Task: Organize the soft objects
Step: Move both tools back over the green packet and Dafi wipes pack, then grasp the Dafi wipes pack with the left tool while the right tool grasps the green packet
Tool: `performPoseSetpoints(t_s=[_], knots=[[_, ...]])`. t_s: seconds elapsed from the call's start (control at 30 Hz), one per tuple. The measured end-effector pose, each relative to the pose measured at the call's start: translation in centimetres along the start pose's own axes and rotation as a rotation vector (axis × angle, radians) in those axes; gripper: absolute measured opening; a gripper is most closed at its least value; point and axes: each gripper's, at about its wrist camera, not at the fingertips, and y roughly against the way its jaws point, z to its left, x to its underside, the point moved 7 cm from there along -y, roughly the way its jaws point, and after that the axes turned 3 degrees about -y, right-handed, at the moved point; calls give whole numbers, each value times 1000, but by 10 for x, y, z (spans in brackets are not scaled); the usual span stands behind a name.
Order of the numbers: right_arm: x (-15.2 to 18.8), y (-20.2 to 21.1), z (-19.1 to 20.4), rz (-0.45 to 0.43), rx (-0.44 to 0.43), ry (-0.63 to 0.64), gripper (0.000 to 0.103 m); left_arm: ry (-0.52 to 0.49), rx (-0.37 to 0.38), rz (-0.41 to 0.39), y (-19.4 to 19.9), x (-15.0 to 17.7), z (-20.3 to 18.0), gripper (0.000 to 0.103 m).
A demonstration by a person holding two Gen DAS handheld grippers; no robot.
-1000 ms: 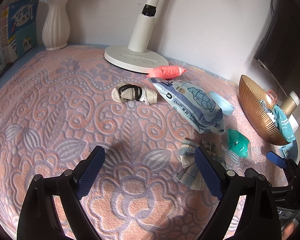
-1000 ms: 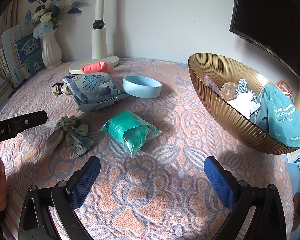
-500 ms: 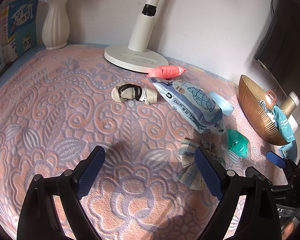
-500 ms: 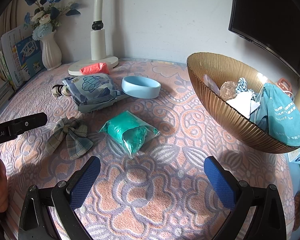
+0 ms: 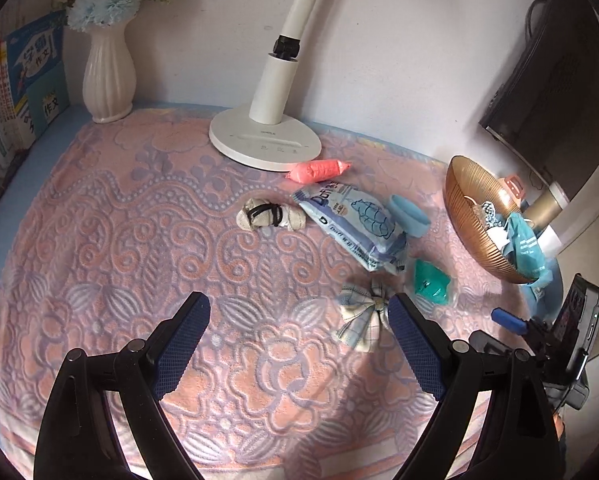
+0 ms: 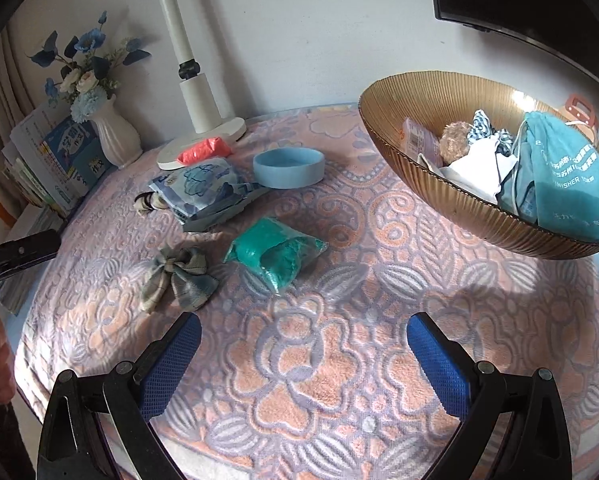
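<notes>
- Left gripper [image 5: 299,344]: fingers wide apart, empty, above the mat's near edge; between pickups, judged.
- Plaid bow [image 6: 181,276]: near the near-left edge, likely next; needs a descent and pinch.
- Teal packet [image 6: 277,254]: mid-mat, just beside the bow.
- Right gripper [image 6: 303,364]: fingers apart, empty.
- Amber bowl [image 6: 459,204]: right edge, part-filled; path unobstructed.

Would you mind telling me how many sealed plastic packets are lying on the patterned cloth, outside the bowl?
3: coral packet by the lamp base, blue-white packet just before it, teal packet nearest the grippers. Others may hide elsewhere.
</notes>
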Motion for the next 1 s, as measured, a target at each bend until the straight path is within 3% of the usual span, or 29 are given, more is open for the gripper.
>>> performPoseSetpoints(t_s=[0.13, 0.27, 0.3, 0.37, 0.43, 0.53, 0.57, 0.6, 0.63, 0.67, 0.83, 1.0], knots=[[-15, 9, 20, 39, 15, 100, 103, 1, 131, 42, -28, -21, -27, 90], [-34, -7, 26, 42, 97, 232, 102, 15, 147, 87, -78, -31, -46, 89], [-35, -15, 25, 55, 107, 248, 100, 36, 150, 101, -90, -31, -46, 89], [-35, -34, 23, 102, 77, 268, 83, 79, 165, 118, -106, -32, -44, 89], [-34, -49, 24, 119, 69, 292, 81, 99, 177, 115, -117, -32, -46, 89], [-36, -65, 25, 112, 77, 328, 80, 86, 160, 110, -130, -33, -49, 79], [-36, -70, 26, 111, 73, 335, 76, 85, 156, 100, -134, -36, -50, 69], [-36, -74, 27, 113, 68, 339, 70, 87, 161, 86, -135, -38, -51, 64], [-34, -78, 29, 121, 57, 339, 54, 95, 176, 75, -136, -42, -52, 55], [-33, -80, 31, 128, 48, 335, 45, 103, 190, 69, -136, -43, -54, 45], [-33, -64, 28, 56, 48, 302, 42, 83, 214, 13, -123, -51, -56, 24], [-36, -30, 24, -8, 34, 259, 42, 21, 218, -37, -102, -57, -72, 16]])
